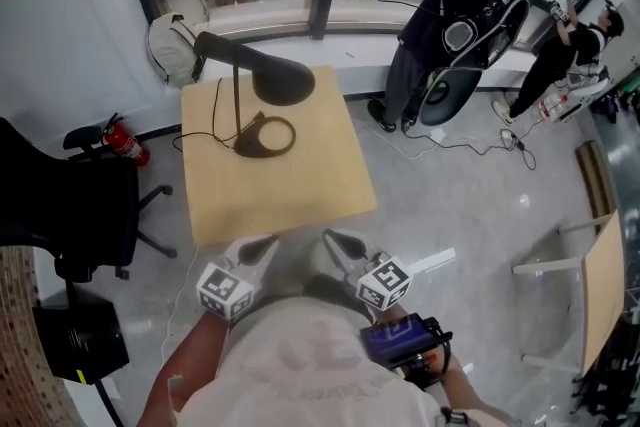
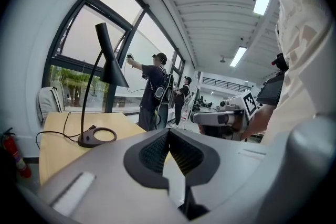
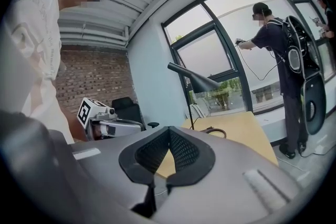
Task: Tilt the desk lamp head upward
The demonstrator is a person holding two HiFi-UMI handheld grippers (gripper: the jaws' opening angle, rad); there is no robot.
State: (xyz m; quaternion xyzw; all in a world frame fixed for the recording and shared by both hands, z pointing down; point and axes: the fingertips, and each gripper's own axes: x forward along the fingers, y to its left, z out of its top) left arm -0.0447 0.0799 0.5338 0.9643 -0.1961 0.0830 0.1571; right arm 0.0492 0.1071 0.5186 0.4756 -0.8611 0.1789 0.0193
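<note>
A black desk lamp stands on the far part of a small wooden table (image 1: 300, 195). Its ring base (image 1: 265, 136) rests on the tabletop, a thin stem rises from it, and the cone head (image 1: 270, 75) hangs facing down. The left gripper view shows the same lamp head (image 2: 107, 57) at left; the right gripper view shows the lamp head (image 3: 197, 80) at centre. My left gripper (image 1: 262, 250) and right gripper (image 1: 335, 245) hover side by side at the table's near edge, well short of the lamp. Both are shut with nothing between the jaws.
A black office chair (image 1: 70, 215) and a red fire extinguisher (image 1: 125, 143) stand left of the table. A white backpack (image 1: 178, 45) leans under the window. Two people (image 1: 455, 5) with gear work by the window at the back right. Cables (image 1: 470, 143) trail across the floor.
</note>
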